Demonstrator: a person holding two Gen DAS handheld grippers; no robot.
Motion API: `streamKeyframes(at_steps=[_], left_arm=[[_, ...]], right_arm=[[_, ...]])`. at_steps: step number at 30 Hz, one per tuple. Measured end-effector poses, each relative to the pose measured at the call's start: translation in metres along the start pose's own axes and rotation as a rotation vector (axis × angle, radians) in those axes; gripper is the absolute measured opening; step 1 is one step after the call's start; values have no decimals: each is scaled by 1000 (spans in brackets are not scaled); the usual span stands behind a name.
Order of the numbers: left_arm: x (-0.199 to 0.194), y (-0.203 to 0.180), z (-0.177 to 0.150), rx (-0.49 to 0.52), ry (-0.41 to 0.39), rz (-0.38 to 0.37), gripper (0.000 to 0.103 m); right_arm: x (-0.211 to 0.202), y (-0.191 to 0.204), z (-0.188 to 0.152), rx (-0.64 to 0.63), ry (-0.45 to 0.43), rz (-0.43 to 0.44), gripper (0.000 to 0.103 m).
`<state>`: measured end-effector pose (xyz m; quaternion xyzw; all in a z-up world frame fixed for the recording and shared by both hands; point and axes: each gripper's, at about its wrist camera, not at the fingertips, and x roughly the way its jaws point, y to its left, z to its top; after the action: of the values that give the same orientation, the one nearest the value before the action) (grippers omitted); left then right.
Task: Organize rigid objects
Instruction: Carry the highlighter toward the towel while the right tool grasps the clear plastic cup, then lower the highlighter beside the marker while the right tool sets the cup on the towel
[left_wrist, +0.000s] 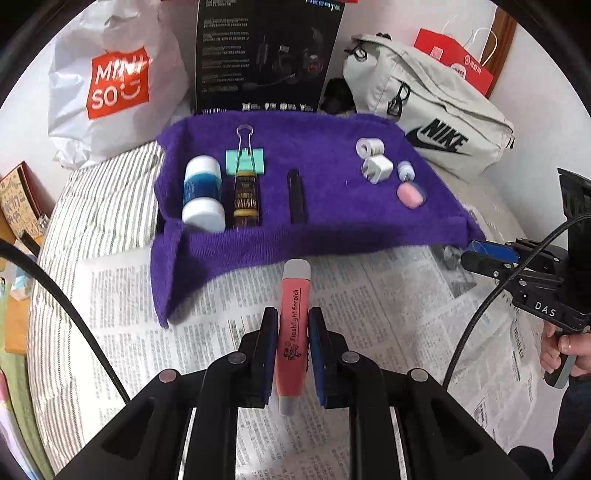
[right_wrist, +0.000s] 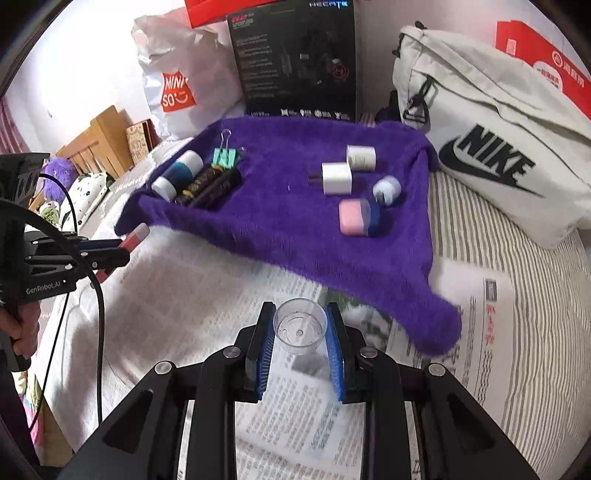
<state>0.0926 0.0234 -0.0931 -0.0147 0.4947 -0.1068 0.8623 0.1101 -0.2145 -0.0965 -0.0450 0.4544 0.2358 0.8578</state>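
"NIKE" on grey bag (left_wrist: 436, 110), "MINISO" on white bag (left_wrist: 118, 85).

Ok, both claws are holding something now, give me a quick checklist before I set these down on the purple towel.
1. Left claw shut on pink earpick: ok.
2. Right claw shut on clear cup: ok.
3. Bare purple towel beside the black pen for the earpick: ok.
4. Free towel in front of the pink case for the cup: ok.
5. Towel lying flat: not ok, edges are folded.
6. Cup empty: ok.

A home bedroom: striped bedding (right_wrist: 517, 295), wooden headboard (right_wrist: 99, 144), shopping bags (left_wrist: 110, 81).
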Motion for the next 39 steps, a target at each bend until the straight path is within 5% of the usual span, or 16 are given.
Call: streamKeyframes(at_steps=[18,39], left_arm=[[-2,14,40,2,-28,32,17],[4,33,40,-31,-14,23,17]], right_arm=[[47,-13,64,2,9,-2,27],[104,-6,87,-55,41,-64,27]])
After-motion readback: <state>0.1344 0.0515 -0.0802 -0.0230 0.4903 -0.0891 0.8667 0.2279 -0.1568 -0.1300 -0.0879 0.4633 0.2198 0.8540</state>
